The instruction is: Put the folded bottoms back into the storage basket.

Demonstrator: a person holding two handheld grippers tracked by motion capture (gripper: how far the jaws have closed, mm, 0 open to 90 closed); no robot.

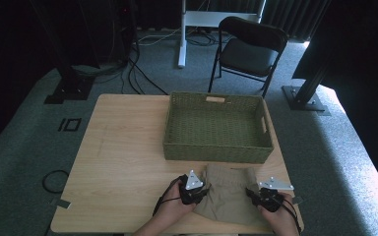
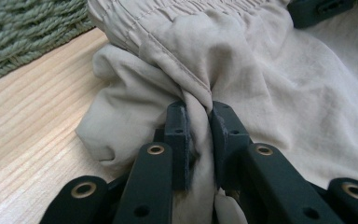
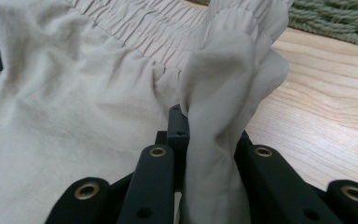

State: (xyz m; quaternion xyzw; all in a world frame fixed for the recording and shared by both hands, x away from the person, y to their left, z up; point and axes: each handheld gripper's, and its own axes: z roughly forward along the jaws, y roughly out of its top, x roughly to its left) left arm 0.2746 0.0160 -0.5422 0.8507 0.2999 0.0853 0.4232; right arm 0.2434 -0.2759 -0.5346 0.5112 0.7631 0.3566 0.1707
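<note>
The left tongs are clamped on a gathered fold of the beige shorts; the two black jaws stand nearly parallel, with only the pinched cloth between them; the fold rises out of the jaws as a tight vertical ridge with a stitched seam along it. The right tongs are likewise clamped on a bunched fold of the same garment; that fold bulges upward in a rounded lobe and hides part of the right-hand jaw. Each set of tongs has dark, matte, angular links with brass-coloured rivets; in the high view a grey three-cornered plate sits on top of each.

The beige shorts are of thin woven fabric, soft and creased, with a ruched elastic waistband running across the far edge; they lie on the surface at its near edge, between the person's two hands, the left tongs at the left side of the garment and the right tongs at the right.

The surface is light wood with a straight, fine grain. Just beyond the shorts stands a rectangular woven basket, olive-green, with coarse rope-like weave and cut-out handles in its walls. A black folding chair stands on the grey carpet behind the surface.
</note>
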